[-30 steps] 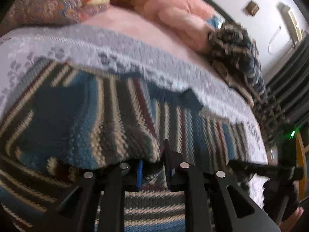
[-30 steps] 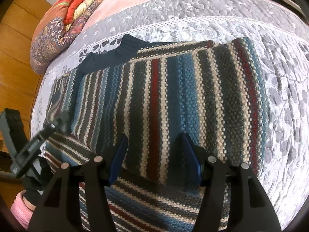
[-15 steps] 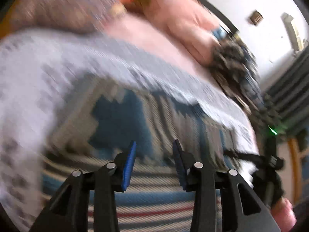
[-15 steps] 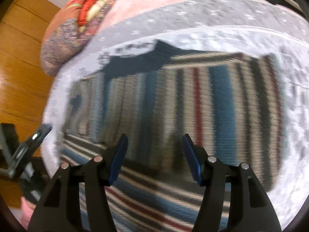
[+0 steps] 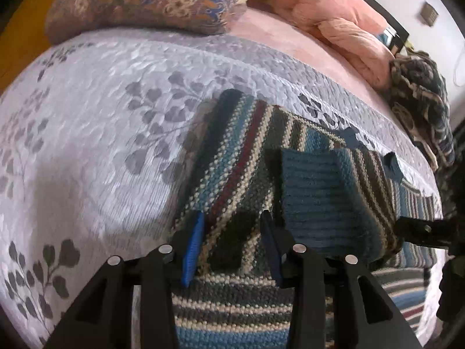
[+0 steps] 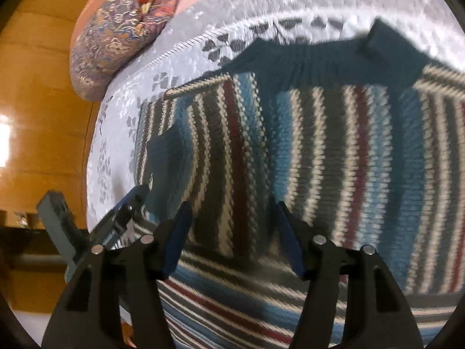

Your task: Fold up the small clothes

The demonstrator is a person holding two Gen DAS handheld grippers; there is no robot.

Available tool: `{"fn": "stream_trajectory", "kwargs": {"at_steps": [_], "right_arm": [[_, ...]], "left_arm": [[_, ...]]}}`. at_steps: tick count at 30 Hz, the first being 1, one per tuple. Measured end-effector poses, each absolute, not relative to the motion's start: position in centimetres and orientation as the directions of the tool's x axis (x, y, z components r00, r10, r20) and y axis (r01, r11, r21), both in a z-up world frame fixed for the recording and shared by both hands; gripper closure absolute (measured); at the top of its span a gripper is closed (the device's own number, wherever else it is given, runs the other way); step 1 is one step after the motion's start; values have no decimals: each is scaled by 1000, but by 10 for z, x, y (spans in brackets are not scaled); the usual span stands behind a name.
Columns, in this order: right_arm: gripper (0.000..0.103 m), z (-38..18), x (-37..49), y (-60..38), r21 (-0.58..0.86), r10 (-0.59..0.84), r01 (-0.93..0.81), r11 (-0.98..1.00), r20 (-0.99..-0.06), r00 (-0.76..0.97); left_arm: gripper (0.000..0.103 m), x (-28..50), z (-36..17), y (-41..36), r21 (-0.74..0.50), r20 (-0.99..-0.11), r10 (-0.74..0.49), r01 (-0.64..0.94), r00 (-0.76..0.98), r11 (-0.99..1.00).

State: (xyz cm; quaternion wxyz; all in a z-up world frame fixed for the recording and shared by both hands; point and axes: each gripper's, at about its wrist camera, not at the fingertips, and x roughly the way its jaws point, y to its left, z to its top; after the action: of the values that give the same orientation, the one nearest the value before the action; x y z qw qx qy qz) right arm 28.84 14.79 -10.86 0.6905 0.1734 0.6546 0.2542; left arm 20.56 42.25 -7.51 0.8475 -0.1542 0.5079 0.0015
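Left wrist view: left gripper (image 5: 232, 242) spread wide, holding nothing — striped sweater (image 5: 252, 160) lies on the grey bedspread (image 5: 96, 133), sleeve folded over. Right wrist view: right gripper (image 6: 232, 232) gapes empty too, over the sweater's body.

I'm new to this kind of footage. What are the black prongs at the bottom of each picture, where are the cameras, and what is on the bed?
Each picture comes from a fisheye camera on a hand-held gripper that a person carries, looking along its two fingers. The black prongs with blue pads are those fingers: the left hand-held gripper and the right hand-held gripper. Both are open and hold nothing. On the grey leaf-patterned bedspread lies a striped knitted sweater, one sleeve folded over its body, dark blue cuff on top. Farther back are a patterned cushion and pink bedding.
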Motion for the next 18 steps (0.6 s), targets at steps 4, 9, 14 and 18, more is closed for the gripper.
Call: {"fn": "stream_trajectory", "kwargs": {"at_steps": [4, 9, 14, 18], "right_arm": [[83, -107, 285, 157, 517, 533, -194, 834, -846, 36], [84, -78, 281, 145, 504, 534, -219, 835, -839, 106], [77, -97, 284, 145, 418, 439, -195, 887, -895, 78], [67, -67, 277, 147, 302, 348, -230, 925, -916, 199]], "left_arm": [[64, 205, -72, 428, -297, -848, -173, -179, 501, 938], [64, 206, -54, 431, -321, -816, -177, -177, 551, 930], [65, 213, -73, 422, -248, -866, -131, -188, 482, 950], [64, 213, -73, 424, -268, -856, -150, -176, 495, 947]]}}
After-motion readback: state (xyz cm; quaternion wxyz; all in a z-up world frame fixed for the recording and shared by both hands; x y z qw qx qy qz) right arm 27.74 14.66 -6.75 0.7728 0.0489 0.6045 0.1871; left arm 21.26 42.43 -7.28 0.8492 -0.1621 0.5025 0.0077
